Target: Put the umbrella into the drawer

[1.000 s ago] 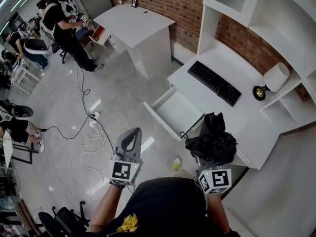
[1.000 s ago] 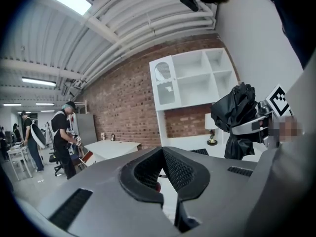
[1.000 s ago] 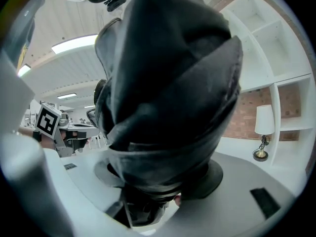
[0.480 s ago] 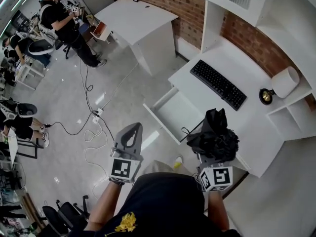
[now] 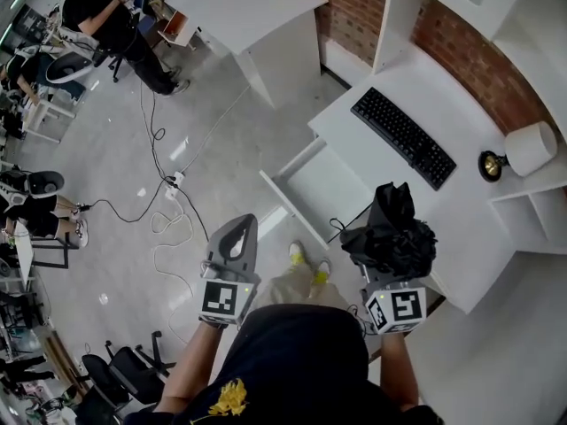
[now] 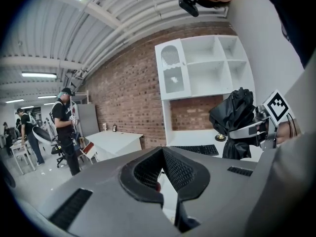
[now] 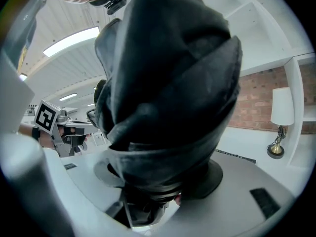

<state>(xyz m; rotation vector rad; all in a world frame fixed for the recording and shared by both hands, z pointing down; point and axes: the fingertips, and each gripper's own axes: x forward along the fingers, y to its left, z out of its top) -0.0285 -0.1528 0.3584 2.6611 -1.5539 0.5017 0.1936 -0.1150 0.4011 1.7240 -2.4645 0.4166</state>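
Note:
A folded black umbrella (image 5: 392, 234) stands upright in my right gripper (image 5: 390, 273), which is shut on its lower end. In the right gripper view the umbrella (image 7: 168, 93) fills most of the picture and hides the jaws' tips. The white drawer (image 5: 326, 187) is pulled out of the white desk (image 5: 461, 211), open and with nothing in it, just ahead and left of the umbrella. My left gripper (image 5: 233, 242) is held over the floor, left of the drawer, shut with nothing in it; its jaws (image 6: 165, 174) meet in the left gripper view, where the umbrella (image 6: 236, 120) shows at right.
A black keyboard (image 5: 403, 137) and a white lamp (image 5: 530, 149) sit on the desk top. Cables (image 5: 168, 224) trail over the grey floor. A second white table (image 5: 257, 11) stands at the back. People (image 5: 106, 16) and chairs are at far left.
The view has shifted: the desk and drawer sit a little lower and nearer. Both grippers hold their places in the picture, the right still shut on the umbrella.

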